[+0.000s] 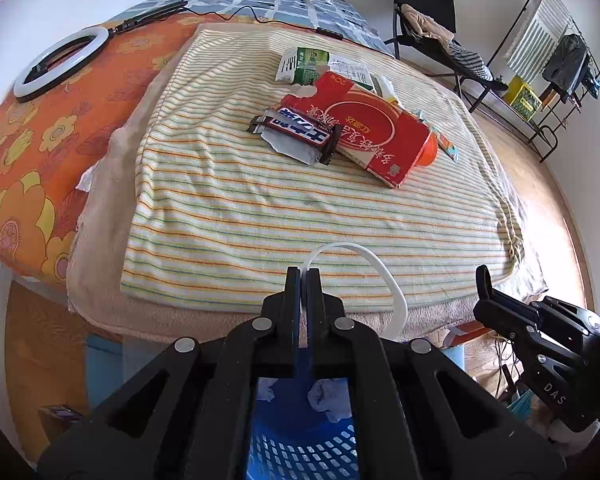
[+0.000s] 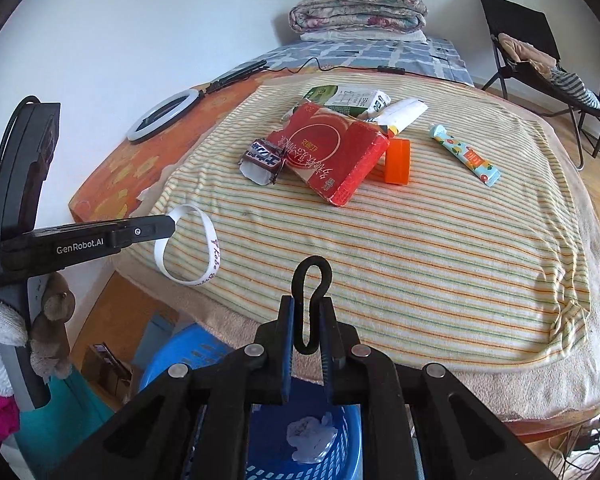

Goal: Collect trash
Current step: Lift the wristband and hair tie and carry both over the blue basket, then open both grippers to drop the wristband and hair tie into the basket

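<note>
My left gripper [image 1: 304,276] is shut on a white wristband [image 1: 384,276], held above the bed's near edge; the band [image 2: 210,248] and the left gripper [image 2: 168,226] also show in the right wrist view. My right gripper [image 2: 306,308] is shut on a black hair tie [image 2: 311,280]; it shows at the right in the left wrist view [image 1: 484,280]. A blue basket [image 2: 340,432] with crumpled tissue [image 2: 310,438] sits below both grippers, also in the left wrist view [image 1: 304,444]. On the striped towel lie a red box [image 2: 332,152], a candy bar wrapper [image 2: 266,158], an orange cap [image 2: 398,160], a tube [image 2: 466,156] and a green-white carton [image 2: 348,100].
A ring light [image 2: 162,114] with its cable lies on the orange sheet at the left. A folded quilt [image 2: 358,8] sits at the bed's far end. A black chair [image 2: 532,52] with clothes and a drying rack [image 1: 552,68] stand on the right.
</note>
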Available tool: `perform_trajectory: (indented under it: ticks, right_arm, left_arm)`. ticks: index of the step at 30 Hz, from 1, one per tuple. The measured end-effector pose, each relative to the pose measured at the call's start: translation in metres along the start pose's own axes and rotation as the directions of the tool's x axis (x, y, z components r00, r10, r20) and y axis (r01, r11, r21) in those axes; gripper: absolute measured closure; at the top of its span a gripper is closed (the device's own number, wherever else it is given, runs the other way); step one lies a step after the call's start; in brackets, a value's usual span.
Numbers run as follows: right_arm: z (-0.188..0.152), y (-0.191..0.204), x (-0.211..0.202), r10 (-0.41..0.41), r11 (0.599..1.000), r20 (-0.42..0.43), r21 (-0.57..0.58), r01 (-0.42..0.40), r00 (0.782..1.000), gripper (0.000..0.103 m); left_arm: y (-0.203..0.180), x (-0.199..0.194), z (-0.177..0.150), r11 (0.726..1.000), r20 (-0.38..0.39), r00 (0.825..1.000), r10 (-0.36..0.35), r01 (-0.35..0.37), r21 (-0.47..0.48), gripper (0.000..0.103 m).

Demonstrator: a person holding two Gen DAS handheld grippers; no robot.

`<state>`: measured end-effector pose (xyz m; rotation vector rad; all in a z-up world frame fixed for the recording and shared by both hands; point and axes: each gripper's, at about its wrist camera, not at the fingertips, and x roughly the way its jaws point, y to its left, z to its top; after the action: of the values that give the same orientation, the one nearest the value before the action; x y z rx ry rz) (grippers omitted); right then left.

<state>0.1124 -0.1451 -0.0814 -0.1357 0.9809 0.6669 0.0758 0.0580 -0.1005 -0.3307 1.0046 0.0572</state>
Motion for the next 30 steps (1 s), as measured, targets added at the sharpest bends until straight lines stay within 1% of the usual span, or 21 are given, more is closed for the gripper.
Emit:
perform_trajectory:
  ticks: [7,14,26,27,28,30]
  right_arm:
    - [-0.030,0.008,-0.019,0.012,1.000,-0.011,-0.013,-0.012,1.000,0.093]
    - [-0.058,0.011,-0.022,0.026,1.000,-0.046,0.002,-0.026,0.999,0.093]
    - [-0.097,0.018,-0.011,0.056,0.998,-0.132,0.013,-0.054,0.990,0.093]
    - [-0.099,0.019,-0.010,0.057,0.998,-0.138,0.012,-0.055,0.989,0.092]
    - [-0.101,0.019,-0.009,0.058,0.998,-0.143,0.010,-0.057,0.988,0.089]
    - [-0.104,0.021,-0.008,0.059,0.998,-0.150,0.010,-0.058,0.987,0.089]
  left_arm:
    - [-0.011,-0.004,-0.041,1.000,-0.041,0.999,-0.003,0.004,0.013,0.103]
    - [-0.016,0.005,-0.077,1.000,-0.099,0.995,-0.003,0.004,0.011,0.103]
    - [-0.019,0.019,-0.118,1.000,-0.182,0.983,0.015,-0.011,0.021,0.103]
    - [-0.018,0.020,-0.119,1.000,-0.187,0.982,0.016,-0.013,0.018,0.103]
    - [-0.017,0.021,-0.121,1.000,-0.193,0.981,0.018,-0.015,0.015,0.103]
    - [-0.015,0.023,-0.126,1.000,-0.204,0.979,0.025,-0.022,0.013,0.103]
